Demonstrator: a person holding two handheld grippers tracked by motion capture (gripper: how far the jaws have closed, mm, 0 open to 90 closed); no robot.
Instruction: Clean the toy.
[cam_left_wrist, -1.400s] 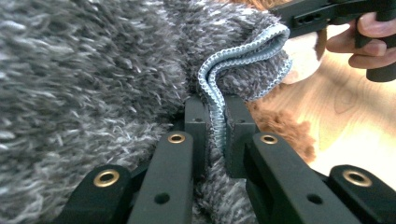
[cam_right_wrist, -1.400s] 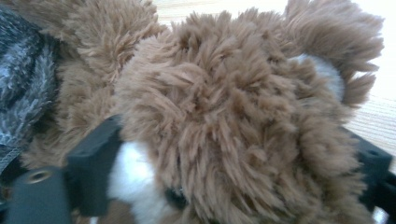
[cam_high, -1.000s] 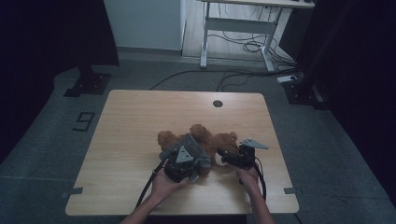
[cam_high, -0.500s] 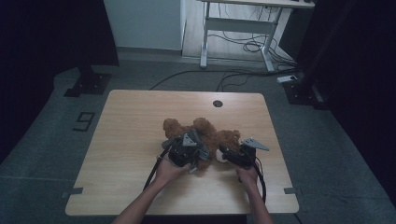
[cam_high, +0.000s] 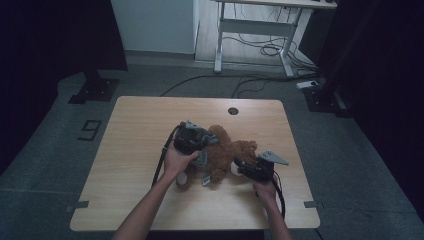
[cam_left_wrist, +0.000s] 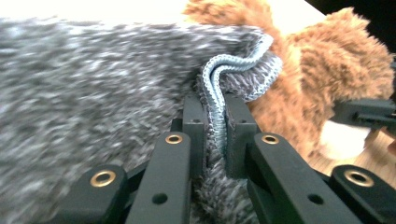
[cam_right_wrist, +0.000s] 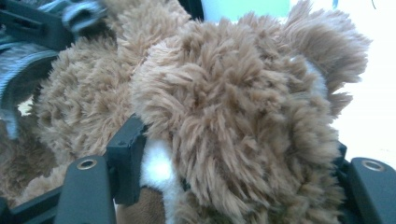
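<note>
2 grippers hold a brown plush bear in a grey knit garment on the desk (cam_high: 130, 150).

The plush bear (cam_high: 231, 152) lies near the desk's middle, toward the person's side. The left gripper (cam_left_wrist: 215, 135) is pinched on the ribbed blue-grey hem of the grey knit garment (cam_left_wrist: 93, 88), its jaws nearly together. The right gripper (cam_right_wrist: 233, 154) clamps the bear's furry head, its jaws spread wide around it, one jaw against the white muzzle.

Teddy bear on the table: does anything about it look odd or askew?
The teddy bear lies on its side, not sitting up. A grey knit garment is bunched beside it, its ribbed edge pinched in the left gripper.
</note>
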